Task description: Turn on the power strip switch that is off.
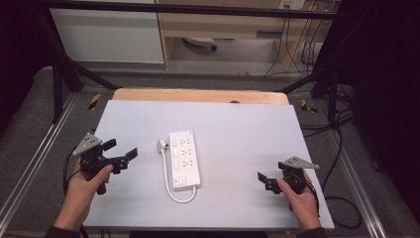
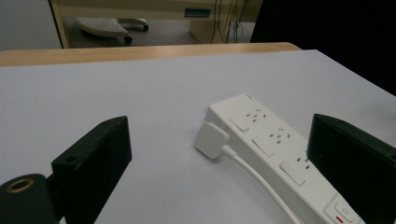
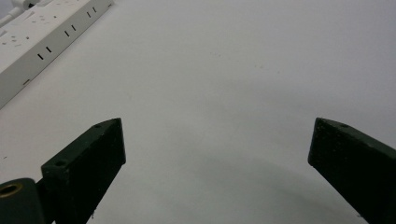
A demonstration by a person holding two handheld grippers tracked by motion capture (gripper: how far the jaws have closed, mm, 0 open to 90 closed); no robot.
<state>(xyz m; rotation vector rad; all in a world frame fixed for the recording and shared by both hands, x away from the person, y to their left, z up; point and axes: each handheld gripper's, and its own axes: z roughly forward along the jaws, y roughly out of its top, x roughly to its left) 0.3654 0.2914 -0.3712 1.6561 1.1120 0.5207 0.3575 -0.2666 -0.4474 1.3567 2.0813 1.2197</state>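
Observation:
A white power strip (image 1: pixel 184 158) lies lengthwise in the middle of the pale board (image 1: pixel 242 129). Its white plug (image 1: pixel 162 145) rests beside its far left corner, and the cable (image 1: pixel 171 191) loops round the near end. My left gripper (image 1: pixel 121 149) hovers left of the strip, open and empty, pointing at it. In the left gripper view the plug (image 2: pixel 211 139) and the strip (image 2: pixel 275 144) lie between the black fingers (image 2: pixel 93 163). My right gripper (image 1: pixel 265 181) is open at the near right, over bare board. The strip's side (image 3: pixel 42 39) shows at the upper left beyond its fingers (image 3: pixel 88 163).
A wooden table edge (image 1: pixel 198 95) runs along the far side of the board. Metal frame rails (image 1: pixel 34 153) flank the table. Black cables (image 1: pixel 341 198) lie on the floor at the right. Bare board spreads between the strip and my right gripper.

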